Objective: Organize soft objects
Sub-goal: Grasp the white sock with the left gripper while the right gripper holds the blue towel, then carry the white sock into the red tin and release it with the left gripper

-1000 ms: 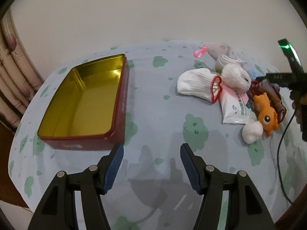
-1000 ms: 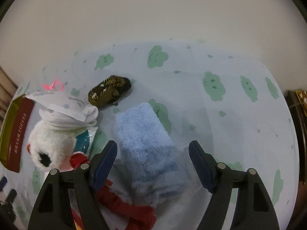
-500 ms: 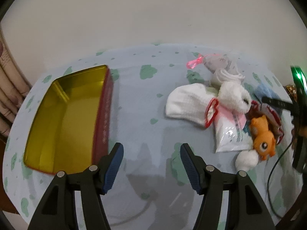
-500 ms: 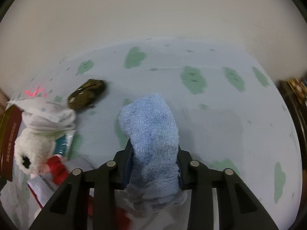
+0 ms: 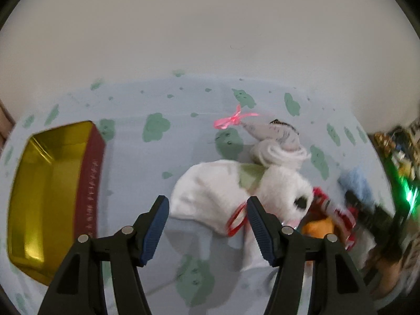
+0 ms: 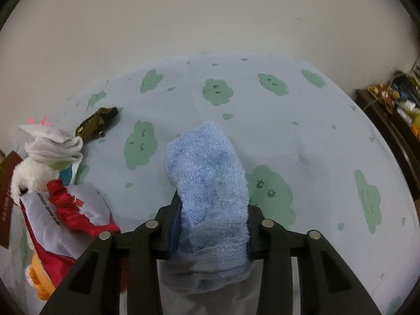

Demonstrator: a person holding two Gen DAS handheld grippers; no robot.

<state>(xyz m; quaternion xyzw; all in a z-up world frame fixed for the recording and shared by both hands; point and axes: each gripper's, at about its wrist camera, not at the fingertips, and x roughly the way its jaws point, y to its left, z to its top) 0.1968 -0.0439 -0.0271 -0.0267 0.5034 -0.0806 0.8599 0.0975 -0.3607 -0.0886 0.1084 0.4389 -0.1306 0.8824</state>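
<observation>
tongs right (image 6: 214, 225) | clamped on blue towel (image 6: 210, 178) | tongs left (image 5: 207, 225) | agape

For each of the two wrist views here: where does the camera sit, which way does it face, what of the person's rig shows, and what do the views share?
Left wrist: behind the open left gripper, angled down at the white sock, gold tin at left.
Right wrist: behind the right gripper, angled down, shut on the blue towel.
Shared: cloud-print sheet, grey rolled sock, white plush, blue towel.
</observation>
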